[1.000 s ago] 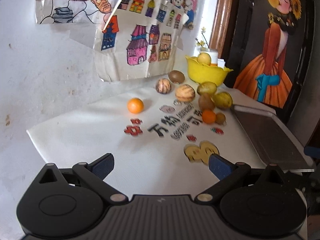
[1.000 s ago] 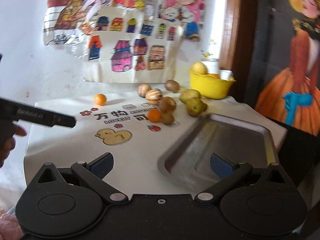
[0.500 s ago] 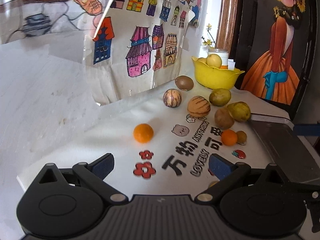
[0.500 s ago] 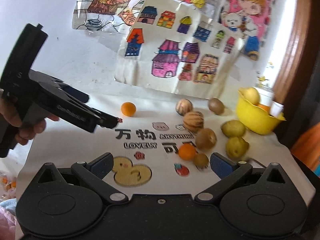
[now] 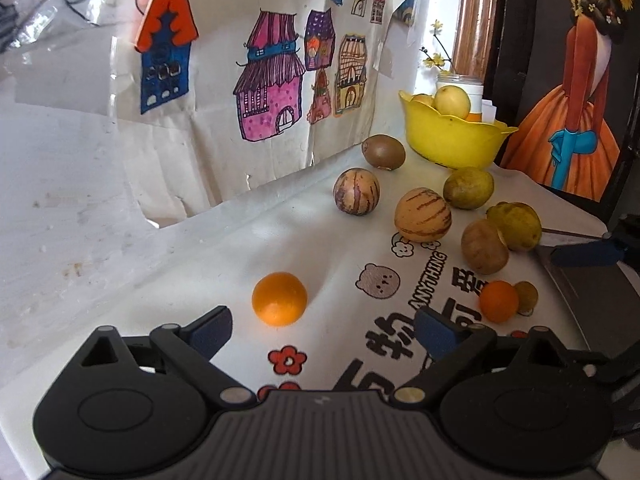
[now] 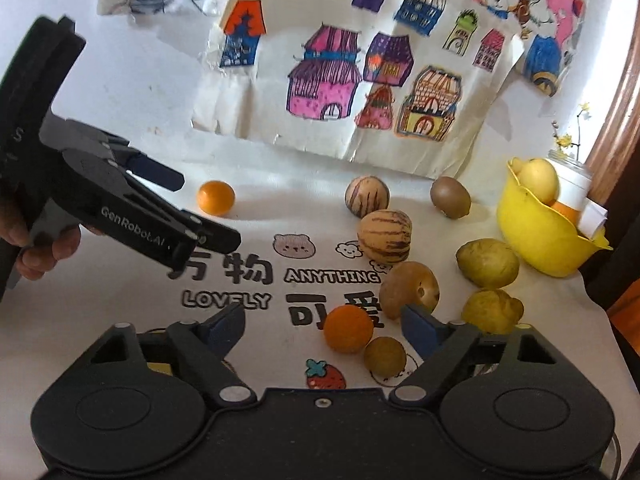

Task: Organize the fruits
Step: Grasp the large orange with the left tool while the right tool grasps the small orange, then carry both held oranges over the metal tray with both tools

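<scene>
Loose fruits lie on a white printed cloth [image 5: 224, 264]. A lone orange [image 5: 279, 299] sits just ahead of my open, empty left gripper [image 5: 320, 330], slightly left of its middle; it also shows in the right wrist view [image 6: 215, 197]. My right gripper [image 6: 322, 326] is open and empty, with a second orange [image 6: 348, 329] and a small brownish fruit [image 6: 385, 356] between its fingers. Two striped melons [image 6: 385, 234], a kiwi [image 6: 450, 197], a brown fruit [image 6: 409, 289] and two yellow-green fruits [image 6: 488, 262] lie beyond.
A yellow bowl [image 6: 536, 240] holding fruit stands at the back right against the wall. A metal tray [image 5: 580, 292] lies at the cloth's right edge. Children's drawings [image 6: 360, 80] hang on the wall behind. The left gripper [image 6: 120, 208] shows in the right wrist view.
Both grippers have moved forward toward the fruits. The lone orange now lies close before the left gripper, and the second orange lies between the right gripper's fingers. Both stay open.
</scene>
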The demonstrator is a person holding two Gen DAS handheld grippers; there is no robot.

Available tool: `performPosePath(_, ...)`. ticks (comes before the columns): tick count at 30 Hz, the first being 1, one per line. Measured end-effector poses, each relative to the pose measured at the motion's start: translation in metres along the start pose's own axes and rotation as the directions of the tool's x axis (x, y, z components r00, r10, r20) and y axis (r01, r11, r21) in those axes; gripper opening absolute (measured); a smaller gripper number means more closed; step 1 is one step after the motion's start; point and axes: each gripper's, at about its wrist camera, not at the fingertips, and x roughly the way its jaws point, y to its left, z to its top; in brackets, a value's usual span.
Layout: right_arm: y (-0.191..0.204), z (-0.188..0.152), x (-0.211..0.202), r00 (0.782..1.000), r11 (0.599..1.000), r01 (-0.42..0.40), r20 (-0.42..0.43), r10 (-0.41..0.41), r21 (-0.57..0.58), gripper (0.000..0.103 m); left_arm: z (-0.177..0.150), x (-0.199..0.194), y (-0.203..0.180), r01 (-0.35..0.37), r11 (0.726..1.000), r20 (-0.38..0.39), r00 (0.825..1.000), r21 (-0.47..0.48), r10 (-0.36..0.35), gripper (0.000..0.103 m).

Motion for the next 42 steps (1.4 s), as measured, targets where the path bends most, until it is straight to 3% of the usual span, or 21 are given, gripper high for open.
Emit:
performPosePath(5, -0.004, 0.001, 0.017, 1.0, 1.0, -0.006, -0.025, 0.005, -0.021, 0.074, 0.005, 0.012, -0.002, 0.01, 1.0, -0.017, 1.0, -0.005, -0.01, 0.091)
performPosePath(13, -0.007, -0.002, 0.03, 0.998, 1.0, -0.008, -0.065, 0.006, -0.026, 0.062, 0.008, 0.024, -0.002, -0.041, 0.999, -0.025, 0.999, -0.002, 0.04, 0.083)
performPosePath(16, -0.007, -0.003, 0.032, 0.998, 0.999, -0.007, -0.069, 0.005, -0.033, 0.057, 0.007, 0.028, 0.002, -0.037, 0.999, -0.04, 0.999, -0.03, 0.035, 0.072)
performPosePath(21, -0.005, -0.004, 0.035, 0.997, 0.999, 0.004, -0.072, -0.008, -0.054, 0.051, 0.007, 0.031, -0.004, -0.069, 0.998, -0.037, 0.997, 0.006, 0.069, 0.06)
performPosePath(29, -0.001, -0.004, 0.035, 0.997, 0.995, 0.038, -0.065, -0.044, -0.093, 0.042, 0.008, 0.032, -0.015, -0.064, 0.997, -0.036, 0.997, 0.048, 0.066, 0.037)
performPosePath(35, 0.004, -0.006, 0.034, 0.994, 0.986, 0.08, -0.056, -0.089, -0.147, 0.035, 0.004, 0.03, -0.022, -0.074, 0.994, -0.021, 0.997, 0.086, 0.076, 0.036)
performPosePath(42, 0.012, -0.007, 0.024, 0.994, 0.98, 0.105, -0.003, -0.107, -0.167, 0.034, 0.002, 0.024, -0.03, -0.014, 0.998, -0.04, 0.999, 0.058, 0.016, 0.036)
